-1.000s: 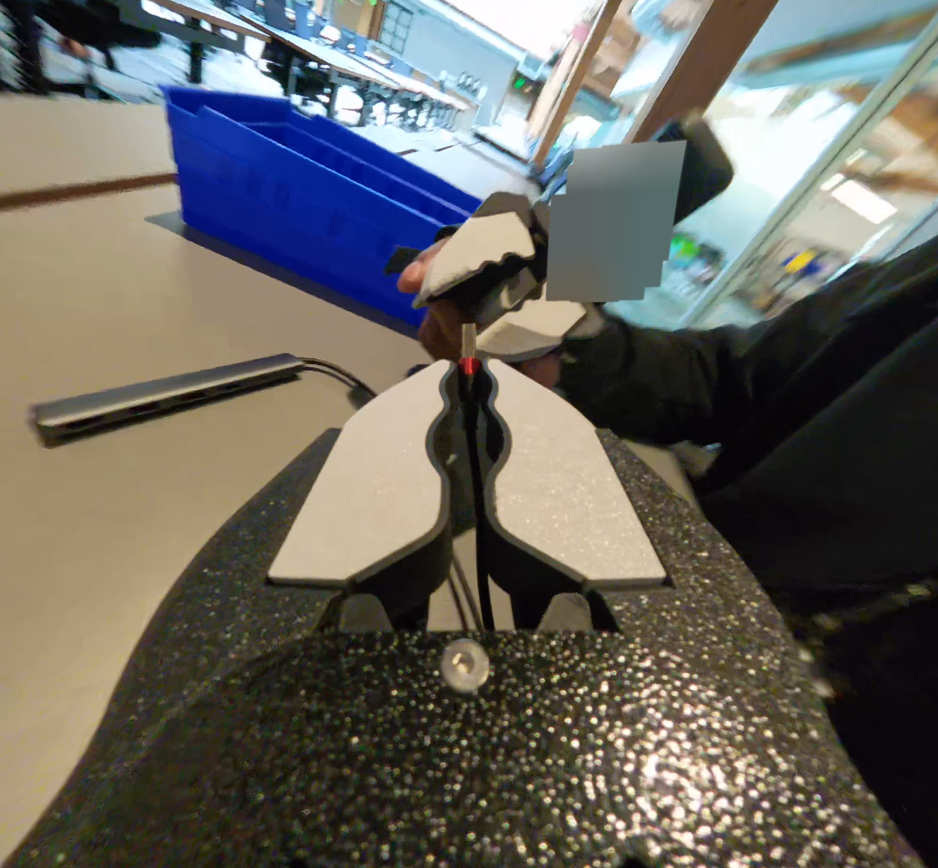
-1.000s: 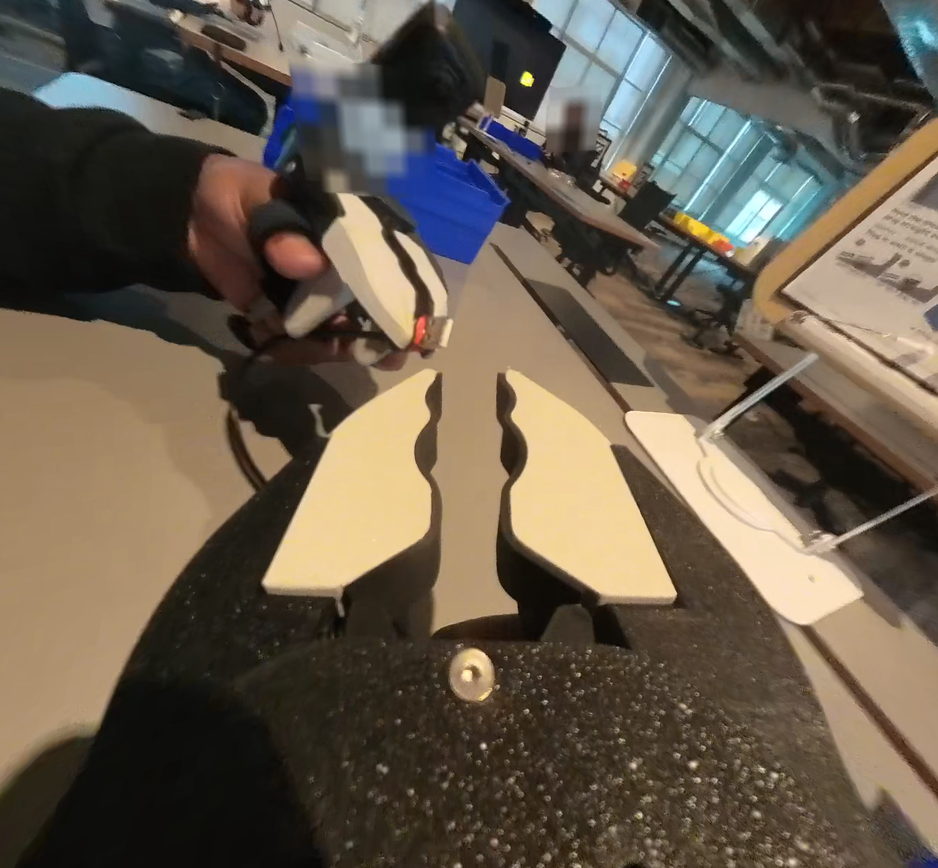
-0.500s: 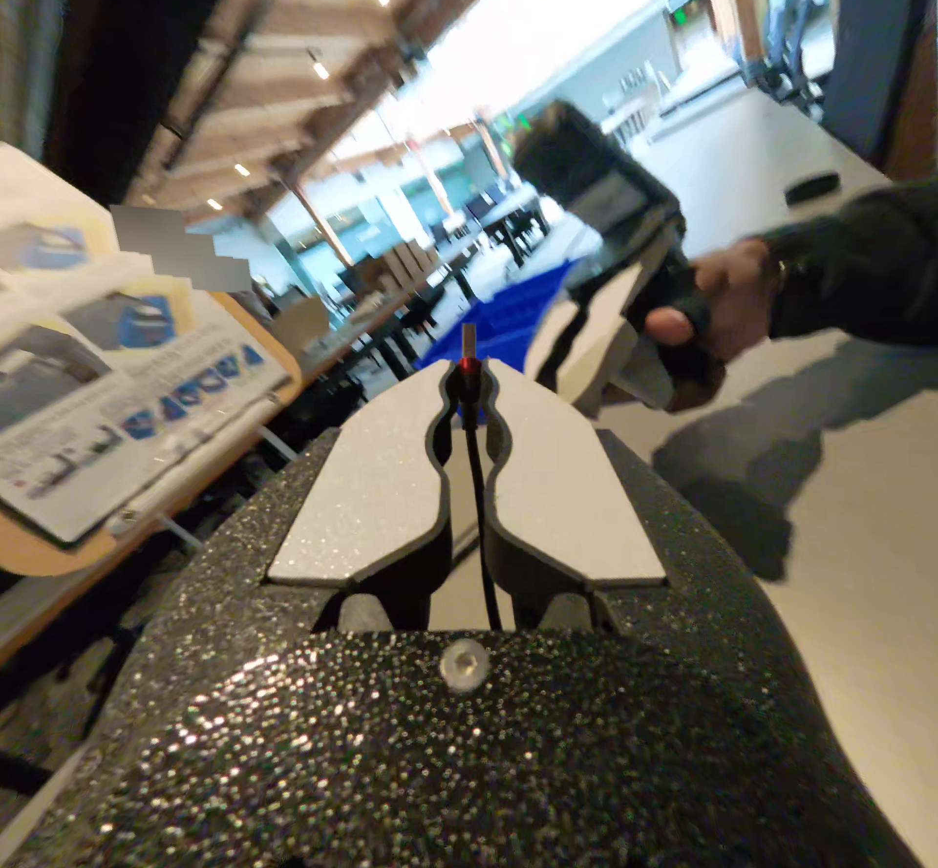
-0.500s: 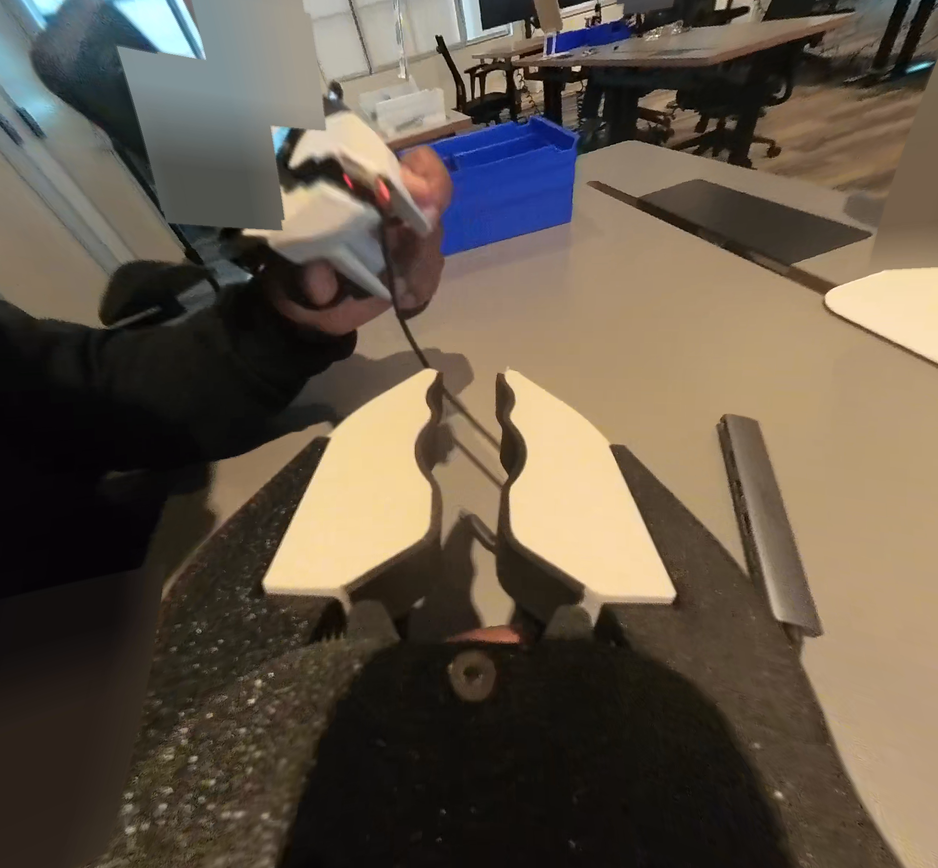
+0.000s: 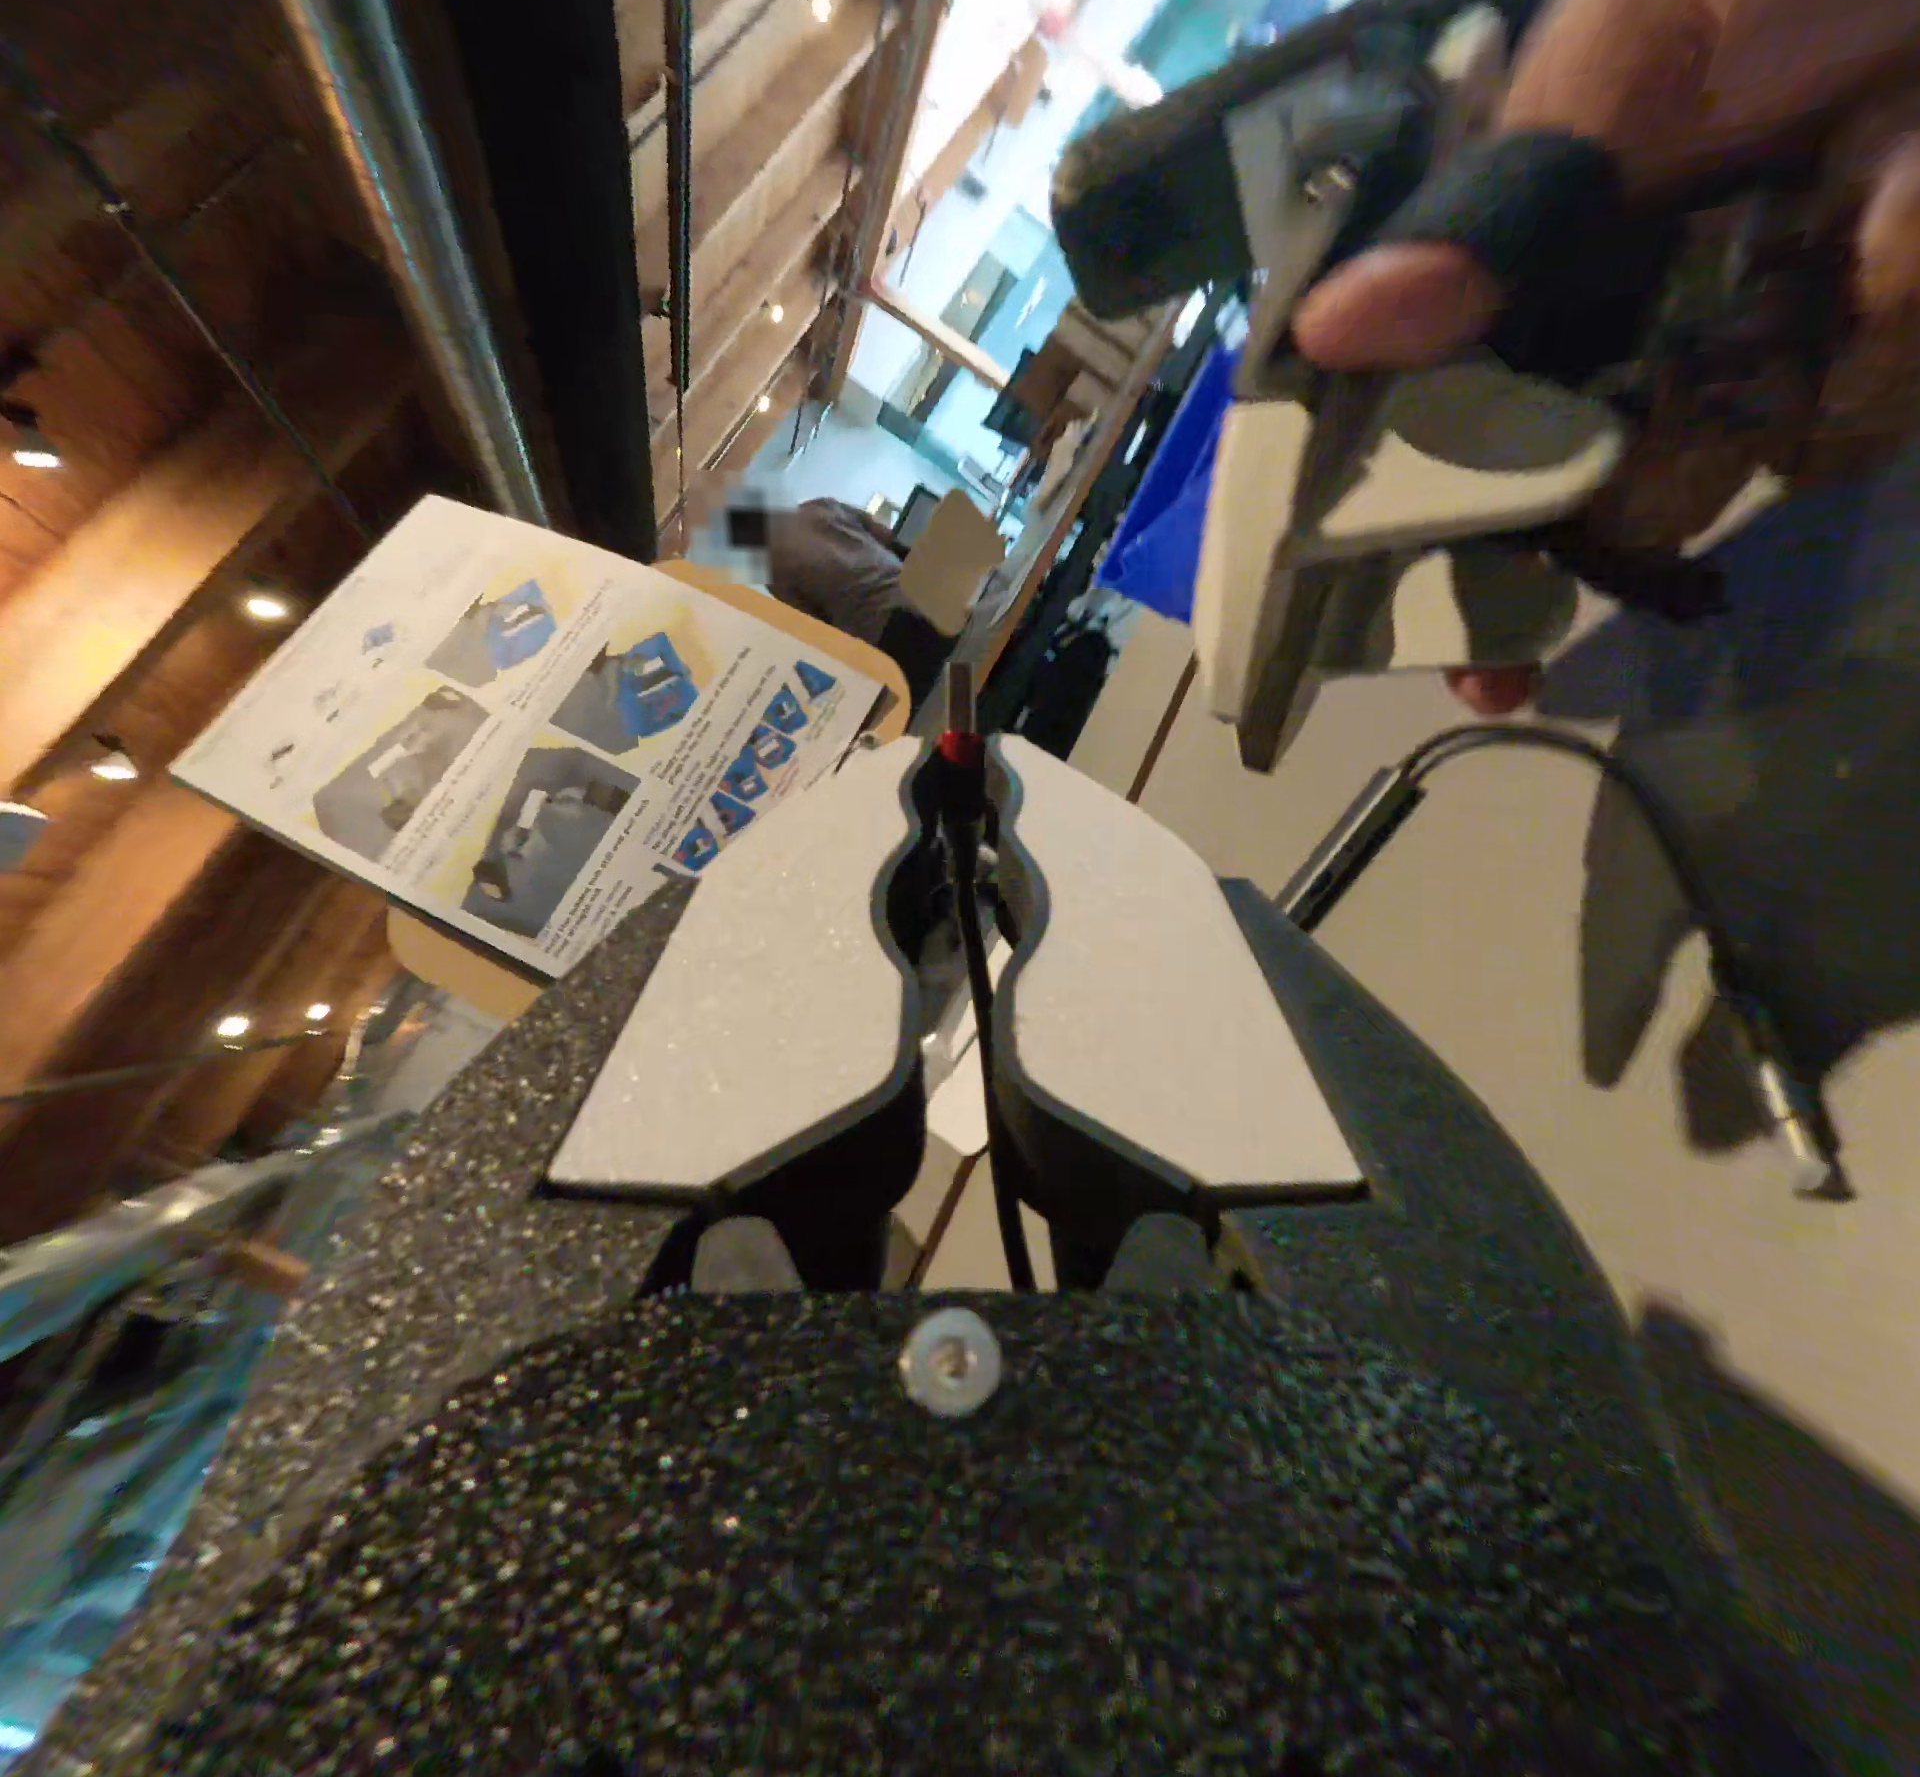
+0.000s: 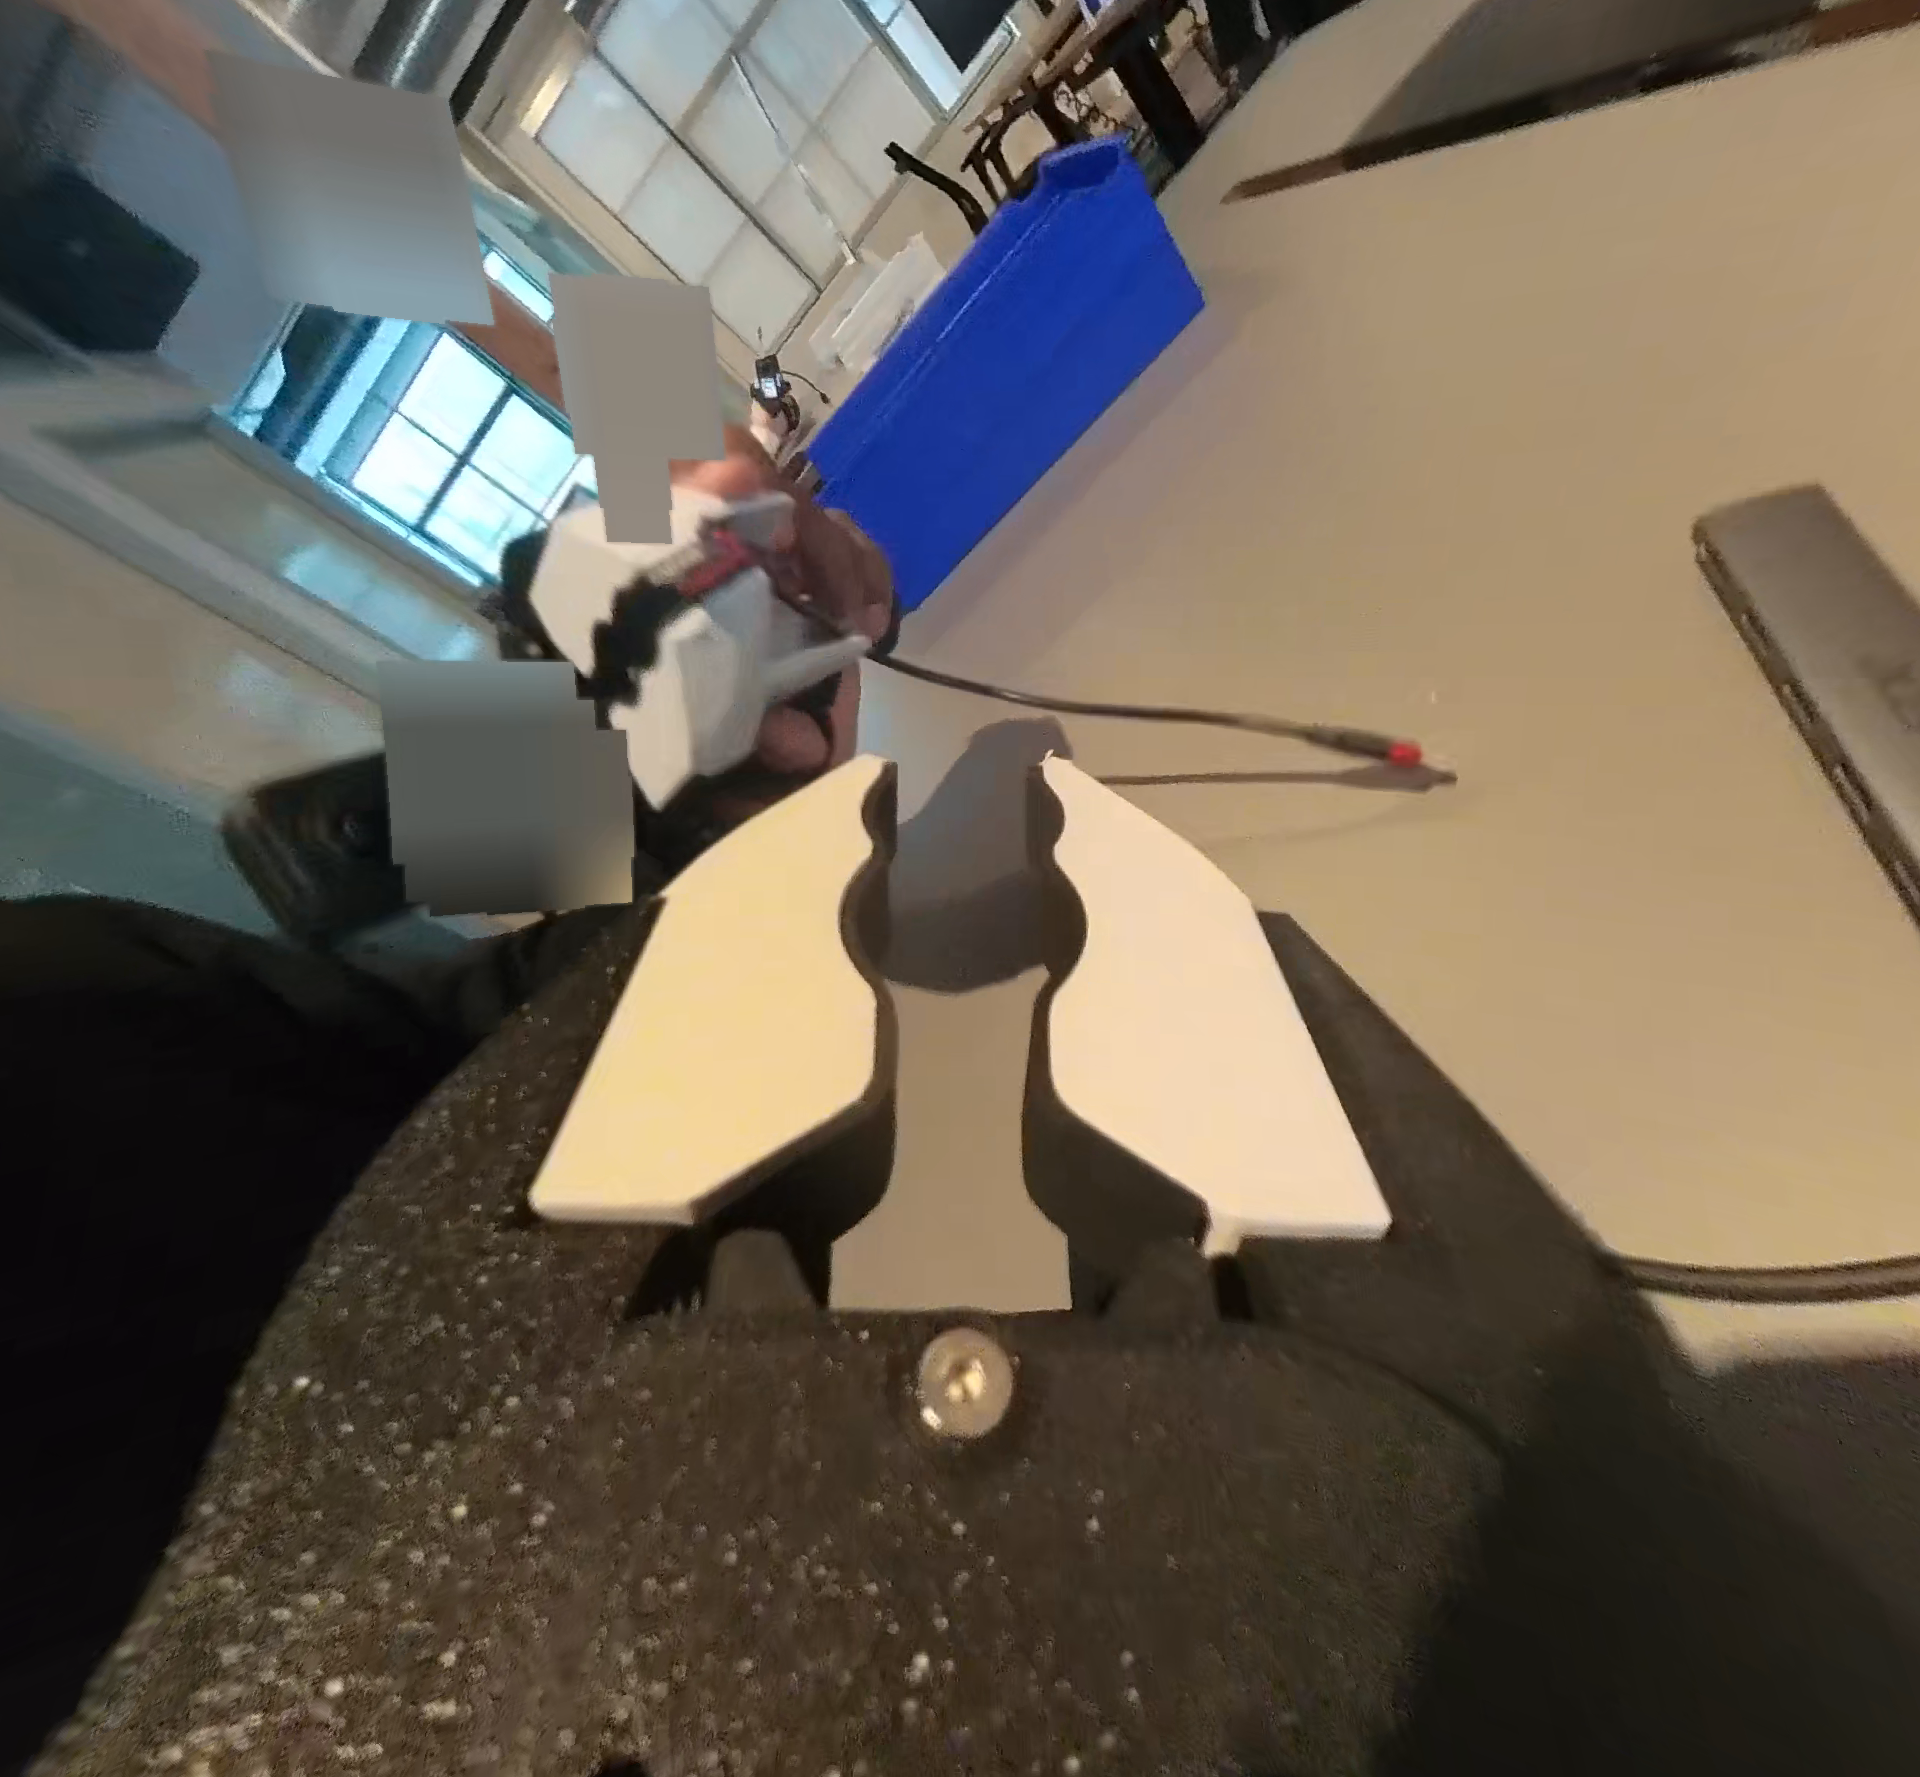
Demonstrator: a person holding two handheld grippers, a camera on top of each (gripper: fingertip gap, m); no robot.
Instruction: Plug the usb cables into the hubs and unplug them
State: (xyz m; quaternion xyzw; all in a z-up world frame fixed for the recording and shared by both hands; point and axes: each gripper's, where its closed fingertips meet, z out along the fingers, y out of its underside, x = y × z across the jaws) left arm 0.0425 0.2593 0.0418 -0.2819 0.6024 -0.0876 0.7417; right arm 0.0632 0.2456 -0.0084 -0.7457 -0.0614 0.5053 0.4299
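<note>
My left gripper (image 5: 958, 759) is shut on a black USB cable, just below its red collar (image 5: 956, 748). The metal plug (image 5: 961, 693) sticks out past the tips, held up off the table. In the right wrist view the left gripper (image 6: 743, 548) is at mid-left. The cable (image 6: 1091, 709) runs from it to a second red-collared plug (image 6: 1397, 753) lying on the table. My right gripper (image 6: 961, 771) is open and empty above the table. A grey USB hub (image 6: 1818, 647) lies to its right. The hub (image 5: 1351, 844) also shows in the left wrist view, below the right gripper's fingers (image 5: 1247, 564).
A blue bin (image 6: 997, 377) stands on the table behind the left gripper. A printed sheet on a brown board (image 5: 540, 719) stands at the left of the left wrist view. The hub's dark cable (image 6: 1766, 1280) lies at the right gripper's lower right. A dark mat (image 6: 1621, 54) lies far right.
Both cameras have swung and tilted. The left gripper has kept its hold on the plug. The right gripper has stayed open; the cable's free end and more of the hub now show.
</note>
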